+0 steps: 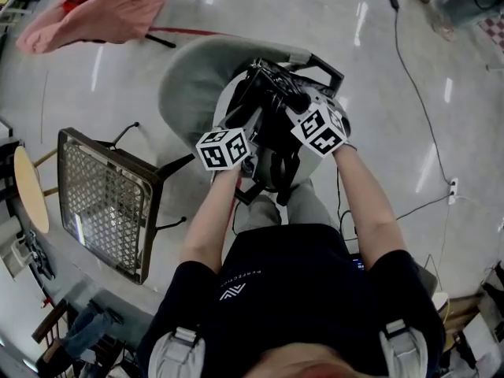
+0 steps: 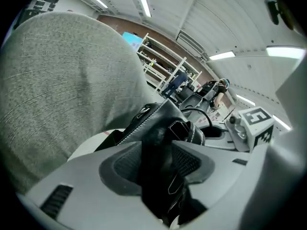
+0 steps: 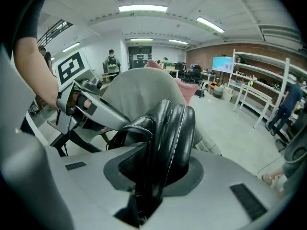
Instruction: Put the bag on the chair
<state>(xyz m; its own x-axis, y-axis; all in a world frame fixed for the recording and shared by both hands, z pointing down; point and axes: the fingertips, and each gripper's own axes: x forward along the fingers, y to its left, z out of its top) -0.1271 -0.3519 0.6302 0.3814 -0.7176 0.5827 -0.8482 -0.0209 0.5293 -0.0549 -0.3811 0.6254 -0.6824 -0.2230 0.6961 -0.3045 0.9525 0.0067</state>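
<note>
Black leather bag [image 1: 272,128] hangs over grey fabric chair [image 1: 189,81], left gripper [image 2: 156,164] pinching its strap [image 2: 144,116], right gripper [image 3: 156,169] pinching its handles [image 3: 175,128]; setting down and release apparently outstanding.

Head view: bag [image 1: 272,128] mostly hidden, chair [image 1: 189,81] seat not vis.

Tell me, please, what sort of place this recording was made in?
Probably a large lab or workshop hall: white shelving racks stand along a brick wall, long strip lights run overhead, and the glossy floor spreads wide and open around the chairs.
</note>
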